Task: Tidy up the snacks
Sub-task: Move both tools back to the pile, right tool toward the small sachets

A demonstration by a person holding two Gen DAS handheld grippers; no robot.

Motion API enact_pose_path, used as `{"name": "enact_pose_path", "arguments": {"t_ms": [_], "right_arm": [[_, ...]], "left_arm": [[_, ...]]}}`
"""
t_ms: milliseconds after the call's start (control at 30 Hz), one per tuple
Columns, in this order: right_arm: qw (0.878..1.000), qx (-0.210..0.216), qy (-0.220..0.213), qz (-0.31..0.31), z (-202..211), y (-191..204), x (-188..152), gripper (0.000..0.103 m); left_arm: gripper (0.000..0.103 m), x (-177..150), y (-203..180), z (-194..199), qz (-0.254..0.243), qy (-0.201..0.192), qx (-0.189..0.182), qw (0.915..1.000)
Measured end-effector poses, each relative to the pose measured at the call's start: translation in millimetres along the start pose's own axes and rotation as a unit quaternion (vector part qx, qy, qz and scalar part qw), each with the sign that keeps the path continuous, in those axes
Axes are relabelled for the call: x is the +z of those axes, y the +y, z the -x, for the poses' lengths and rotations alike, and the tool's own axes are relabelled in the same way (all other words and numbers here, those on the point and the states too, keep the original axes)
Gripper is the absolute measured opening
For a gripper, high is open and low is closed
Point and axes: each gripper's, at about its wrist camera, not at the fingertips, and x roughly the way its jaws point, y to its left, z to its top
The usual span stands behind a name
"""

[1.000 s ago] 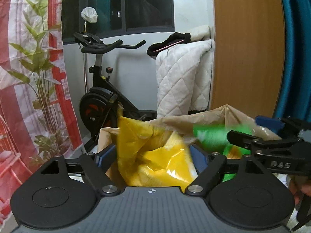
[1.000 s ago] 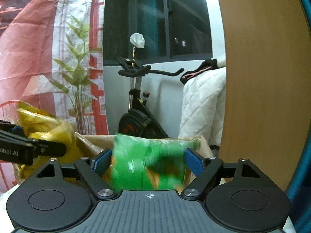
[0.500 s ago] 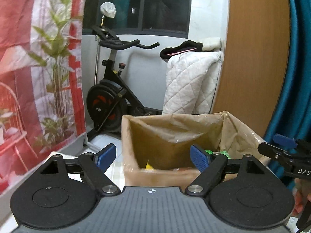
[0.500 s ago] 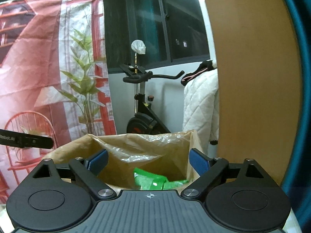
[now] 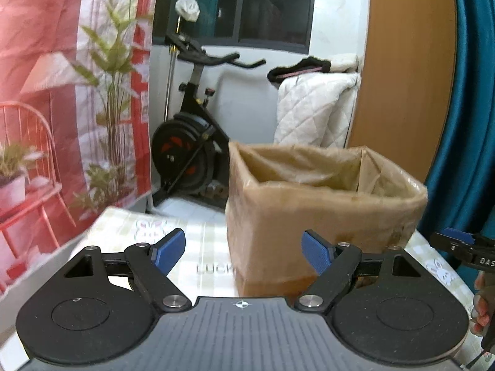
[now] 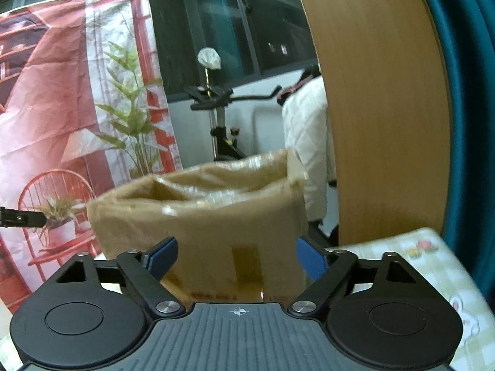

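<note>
A brown cardboard box (image 5: pixel 321 216) lined with clear plastic stands on a checked tablecloth (image 5: pixel 148 228). From here its inside is hidden, so no snack packet shows. My left gripper (image 5: pixel 244 250) is open and empty, drawn back in front of the box's left corner. In the right wrist view the same box (image 6: pixel 204 216) fills the middle. My right gripper (image 6: pixel 235 258) has nothing between its blue pads (image 6: pixel 162 256) and its jaws are closing. The right gripper's tip (image 5: pixel 464 249) pokes in at the left view's right edge.
An exercise bike (image 5: pixel 191 142) stands behind the table by a dark window. A red printed backdrop (image 5: pixel 46 92) hangs on the left. A wooden panel (image 6: pixel 380 108) and a teal curtain (image 5: pixel 473 108) close the right side. A white quilt (image 5: pixel 312 111) hangs behind the box.
A second ago my left gripper held a yellow packet and my right a green one over the box. Both packets dropped inside, and both grippers have drawn back and down, empty.
</note>
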Motion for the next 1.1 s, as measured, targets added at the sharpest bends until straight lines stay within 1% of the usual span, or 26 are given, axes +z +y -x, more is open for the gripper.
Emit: {"name": "enact_pose_path", "arguments": {"t_ms": [67, 100, 267, 333, 400, 467, 600, 867, 1100], "right_arm": [[1.0, -0.004, 0.012, 0.003, -0.8, -0.7, -10.9, 0.067], [1.0, -0.006, 0.016, 0.005, -1.0, -0.2, -16.1, 0.066], [0.999, -0.009, 0.042, 0.01, -6.6, 2.5, -37.5, 0.051], [0.998, -0.011, 0.053, 0.013, -10.4, 3.7, -42.0, 0.046], [0.998, -0.015, 0.055, 0.017, -9.7, 4.8, -48.5, 0.045], [0.998, -0.019, 0.061, 0.019, -9.3, 4.8, -55.2, 0.041], [0.996, -0.03, 0.077, 0.021, -10.4, -0.4, -65.8, 0.039], [0.994, -0.045, 0.095, 0.003, -10.7, -20.7, -82.7, 0.04], [0.994, -0.054, 0.098, -0.014, -10.0, -33.9, -91.9, 0.041]], "left_arm": [[0.083, -7.4, 5.5, -1.7, 0.008, 0.01, 0.001, 0.9999], [0.082, -11.3, 7.8, -1.6, 0.012, 0.013, 0.002, 0.9998], [0.077, -25.1, 19.2, -5.2, 0.032, 0.031, 0.008, 0.999], [0.076, -29.0, 22.7, -6.5, 0.036, 0.035, 0.009, 0.9987], [0.075, -32.0, 23.8, -8.1, 0.037, 0.038, 0.01, 0.9986], [0.074, -36.4, 23.2, -10.0, 0.037, 0.041, 0.008, 0.9985], [0.071, -42.9, 20.6, -16.1, 0.041, 0.051, 0.003, 0.9979], [0.071, -56.6, 13.4, -29.2, 0.039, 0.07, -0.008, 0.9968], [0.071, -64.8, 9.9, -33.5, 0.041, 0.079, -0.012, 0.996]]}}
